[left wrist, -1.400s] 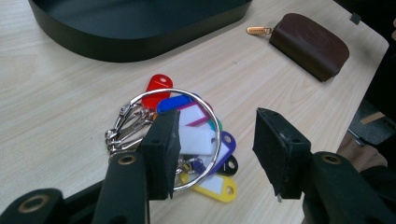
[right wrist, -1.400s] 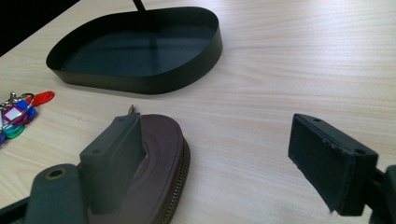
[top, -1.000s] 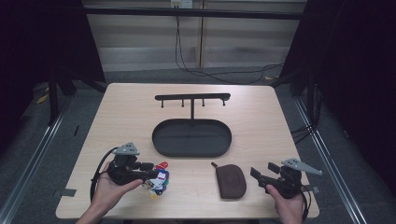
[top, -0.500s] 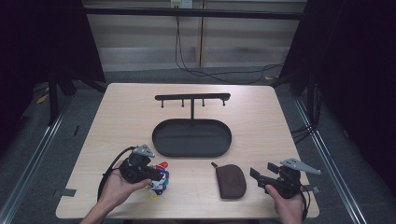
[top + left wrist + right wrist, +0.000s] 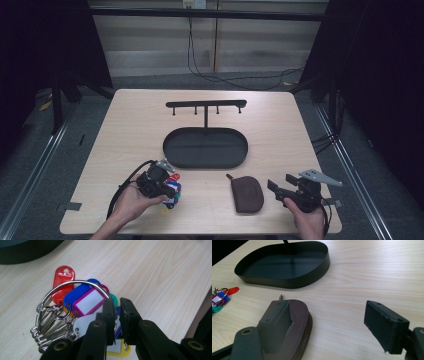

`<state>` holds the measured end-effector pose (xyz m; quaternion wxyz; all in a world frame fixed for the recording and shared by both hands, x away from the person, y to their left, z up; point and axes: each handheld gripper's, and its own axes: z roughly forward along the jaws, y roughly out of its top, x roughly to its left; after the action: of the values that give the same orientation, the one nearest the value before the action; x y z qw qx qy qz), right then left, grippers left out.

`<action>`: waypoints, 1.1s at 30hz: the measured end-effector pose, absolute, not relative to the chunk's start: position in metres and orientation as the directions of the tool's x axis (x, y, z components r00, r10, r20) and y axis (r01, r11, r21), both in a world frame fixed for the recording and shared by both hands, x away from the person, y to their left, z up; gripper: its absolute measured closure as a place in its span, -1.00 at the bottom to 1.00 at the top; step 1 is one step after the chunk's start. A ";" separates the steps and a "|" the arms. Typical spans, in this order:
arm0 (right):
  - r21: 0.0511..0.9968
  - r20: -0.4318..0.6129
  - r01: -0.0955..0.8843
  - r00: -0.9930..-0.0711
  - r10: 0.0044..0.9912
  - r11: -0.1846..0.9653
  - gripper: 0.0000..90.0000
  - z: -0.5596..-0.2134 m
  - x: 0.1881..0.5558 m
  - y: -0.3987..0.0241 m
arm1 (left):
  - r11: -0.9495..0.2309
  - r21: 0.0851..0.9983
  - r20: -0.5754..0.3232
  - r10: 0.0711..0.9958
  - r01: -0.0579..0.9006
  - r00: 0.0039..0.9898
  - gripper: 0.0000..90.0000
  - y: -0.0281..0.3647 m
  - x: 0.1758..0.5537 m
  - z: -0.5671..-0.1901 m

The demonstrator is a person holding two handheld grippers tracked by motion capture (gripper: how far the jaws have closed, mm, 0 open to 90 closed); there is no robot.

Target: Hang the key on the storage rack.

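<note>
1. Left gripper (image 5: 117,315): jaws have just been closing, now clenched on the metal ring of the key bunch (image 5: 82,307), prob. to lift it off the counter (image 5: 130,130).
2. Bunch lies just left-front of the black tray (image 5: 205,148), coloured tags fanned flat.
3. Tray is empty; hook rack (image 5: 206,105) behind it bare.
4. Right gripper (image 5: 329,327): jaws released wide, idle beside brown zip pouch (image 5: 294,322), right-front of tray, contents can't tell.

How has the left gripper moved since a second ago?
Yes: the left gripper moved right, toward the brown pouch, over the key bunch; its jaws have just been closing.
</note>
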<state>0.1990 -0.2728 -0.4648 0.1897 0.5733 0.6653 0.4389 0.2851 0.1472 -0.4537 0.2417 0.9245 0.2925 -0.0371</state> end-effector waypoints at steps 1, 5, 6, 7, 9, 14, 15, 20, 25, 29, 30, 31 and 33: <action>0.800 0.254 0.599 -0.272 0.928 -0.043 -0.53 -0.465 0.199 -0.273 | -0.719 0.404 -0.217 0.524 0.565 0.823 0.84 0.146 0.288 -0.456; 0.797 0.249 0.602 -0.275 0.929 -0.035 -0.53 -0.466 0.200 -0.272 | -0.724 0.373 -0.213 0.541 0.580 0.813 0.83 0.141 0.287 -0.456; 0.797 0.248 0.603 -0.275 0.929 -0.035 -0.53 -0.466 0.200 -0.272 | -0.736 0.351 -0.213 0.540 0.580 0.814 0.83 0.138 0.287 -0.457; 0.796 0.252 0.605 -0.275 0.928 -0.037 -0.53 -0.466 0.200 -0.272 | -0.740 0.336 -0.207 0.545 0.582 0.813 0.83 0.137 0.288 -0.457; 0.795 0.253 0.605 -0.275 0.928 -0.037 -0.53 -0.466 0.201 -0.272 | -0.736 0.332 -0.205 0.555 0.590 0.807 0.81 0.135 0.290 -0.457; 0.794 0.252 0.607 -0.278 0.927 -0.035 -0.53 -0.466 0.201 -0.272 | -0.772 0.272 -0.182 0.545 0.575 0.818 0.77 0.125 0.291 -0.456; 0.794 0.252 0.607 -0.278 0.927 -0.033 -0.53 -0.466 0.201 -0.272 | -0.780 0.263 -0.168 0.542 0.568 0.823 0.76 0.122 0.291 -0.456; 0.793 0.251 0.608 -0.282 0.926 -0.030 -0.54 -0.466 0.201 -0.271 | -0.805 0.191 -0.138 0.545 0.562 0.827 0.74 0.110 0.294 -0.454; 0.792 0.250 0.610 -0.279 0.927 -0.030 -0.54 -0.467 0.201 -0.271 | -0.822 0.123 -0.128 0.543 0.557 0.830 0.74 0.103 0.297 -0.453; 0.791 0.251 0.611 -0.280 0.926 -0.030 -0.54 -0.467 0.202 -0.271 | -0.827 0.105 -0.110 0.543 0.553 0.833 0.81 0.100 0.298 -0.453; 0.791 0.253 0.611 -0.282 0.925 -0.030 -0.54 -0.467 0.201 -0.271 | -0.828 0.094 -0.116 0.543 0.553 0.832 0.83 0.099 0.300 -0.453; 0.791 0.251 0.611 -0.283 0.926 -0.027 -0.54 -0.467 0.201 -0.271 | -0.828 0.091 -0.117 0.543 0.553 0.832 0.83 0.098 0.300 -0.454; 0.791 0.250 0.611 -0.285 0.925 -0.025 -0.54 -0.467 0.202 -0.271 | -0.826 0.086 -0.121 0.546 0.557 0.829 0.82 0.097 0.301 -0.454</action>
<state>0.2015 -0.2710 -0.4667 0.1811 0.5698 0.6742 0.4336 0.3007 0.0968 -0.4536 0.0588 0.9545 0.2890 -0.0456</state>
